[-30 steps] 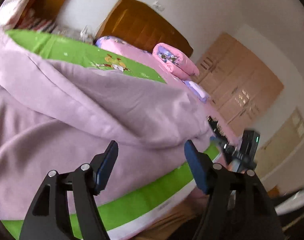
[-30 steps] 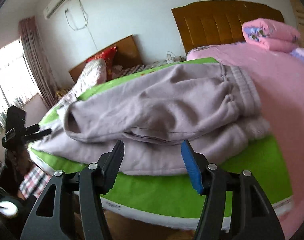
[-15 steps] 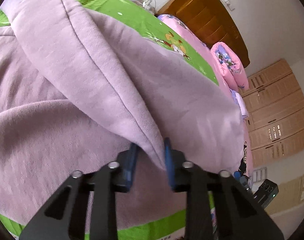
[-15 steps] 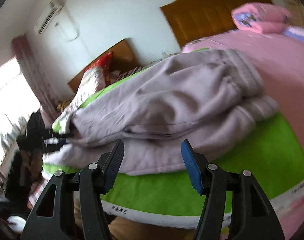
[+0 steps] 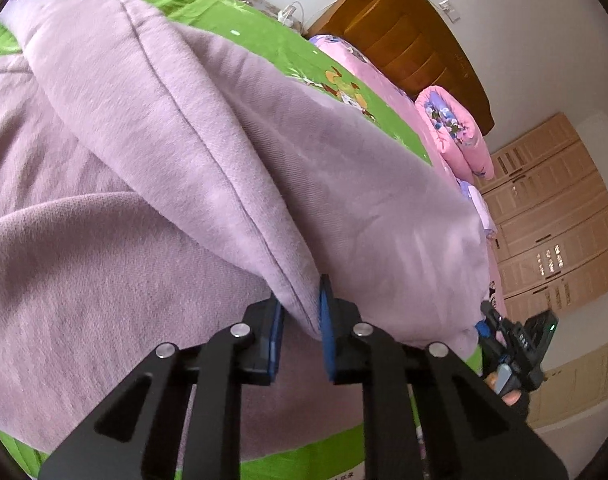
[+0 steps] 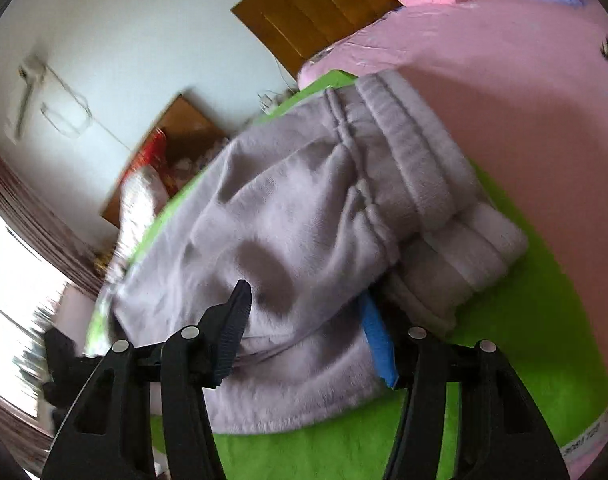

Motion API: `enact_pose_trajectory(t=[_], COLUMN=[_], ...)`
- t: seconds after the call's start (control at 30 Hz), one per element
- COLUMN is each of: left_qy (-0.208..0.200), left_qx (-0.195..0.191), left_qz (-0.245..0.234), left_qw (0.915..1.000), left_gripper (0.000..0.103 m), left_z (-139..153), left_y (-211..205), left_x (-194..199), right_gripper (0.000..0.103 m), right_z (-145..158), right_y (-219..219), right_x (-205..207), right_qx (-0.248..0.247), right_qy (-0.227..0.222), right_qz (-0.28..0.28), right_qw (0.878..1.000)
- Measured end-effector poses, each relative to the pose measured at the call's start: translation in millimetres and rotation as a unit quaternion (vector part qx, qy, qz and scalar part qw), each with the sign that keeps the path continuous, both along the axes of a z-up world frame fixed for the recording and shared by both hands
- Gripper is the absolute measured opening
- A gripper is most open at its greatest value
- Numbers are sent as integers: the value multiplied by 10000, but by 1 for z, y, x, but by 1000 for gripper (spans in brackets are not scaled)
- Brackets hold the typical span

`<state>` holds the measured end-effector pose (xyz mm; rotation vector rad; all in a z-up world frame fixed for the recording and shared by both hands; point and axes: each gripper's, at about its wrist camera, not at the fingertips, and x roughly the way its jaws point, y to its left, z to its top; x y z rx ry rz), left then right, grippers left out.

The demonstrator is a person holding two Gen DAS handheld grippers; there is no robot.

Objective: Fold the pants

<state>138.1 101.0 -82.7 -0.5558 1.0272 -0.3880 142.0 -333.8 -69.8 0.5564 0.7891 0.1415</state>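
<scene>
Pinching the seamed fold of the soft lilac fleece pants (image 5: 232, 168) at twelve o'clock, your left gripper (image 5: 300, 320) has jaws closed on cloth to lift that layer, while your right gripper (image 6: 304, 320) straddles the waistband side, jaws wide.

The lilac fleece sweatpants (image 5: 152, 208) lie loosely doubled over on a green sheet (image 6: 516, 344) on the bed. Their ribbed elastic waistband (image 6: 416, 148) sits stacked in two layers at one end, and a stitched seam edge is lifted into a raised fold.
</scene>
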Motion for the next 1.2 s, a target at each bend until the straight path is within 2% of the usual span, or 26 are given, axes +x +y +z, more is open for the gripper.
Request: enact_pose_trajectory(t=[0.03, 0.07, 0.17, 0.23, 0.33, 0.4, 0.5, 0.57, 0.63, 0.67, 0.8, 0.9, 0.97, 1.07, 1.2], left_qy=[-69, -115, -311, -652, -1186, -1338, -1214, -858, -564, -680, -759, -872, -928, -796, -955], left_qx=[59, 55, -86, -50, 197, 250, 272, 228, 339, 299, 387, 429, 520, 444, 413], left_qz=[-24, -37, -19, -4, 2, -22, -85, -145, -177, -194, -227, -208, -242, -241, -233], left_qw=[10000, 9999, 9995, 9979, 9927, 9907, 9922, 9959, 9977, 9970, 9961, 9951, 9940, 9955, 9943], left_gripper=[13, 10, 7, 7, 7, 7, 8, 8, 8, 8, 8, 8, 8, 8, 8], left_z=[1, 1, 7, 24, 55, 66, 55, 28, 0, -4, 0, 6, 7, -2, 10], left_y=[-3, -5, -2, 1, 3, 5, 9, 9, 8, 8, 8, 8, 5, 7, 9], left_x=[-1, -1, -5, -12, -27, -37, -47, -44, -38, -38, -37, -38, -38, -35, -42], right_gripper=[42, 27, 16, 15, 14, 15, 14, 14, 13, 13, 13, 13, 13, 12, 12], right_z=[1, 1, 5, 16, 33, 38, 26, 0, -11, -12, 2, 11, 6, -9, 8], right_y=[3, 4, 5, 12, 16, 15, 10, 0, -6, -7, 5, 9, 10, 2, 5], right_x=[0, -2, -14, -23, -35, -43, -47, -46, -51, -53, -57, -63, -62, -61, -66], right_qx=[-232, -364, -219, -387, -502, -549, -567, -301, 25, 96, -236, -265, -355, -35, -70], right_qy=[29, -13, -266, -558, -866, -956, -787, -442, -501, -499, -595, -744, -632, -505, -684], right_qz=[-106, -164, -183, -98, 42, 94, 107, 45, 5, -14, -66, -72, -62, -136, -135], right_qw=[9997, 9992, 9992, 9976, 9950, 9939, 9952, 9986, 9987, 9987, 9979, 9969, 9973, 9986, 9975])
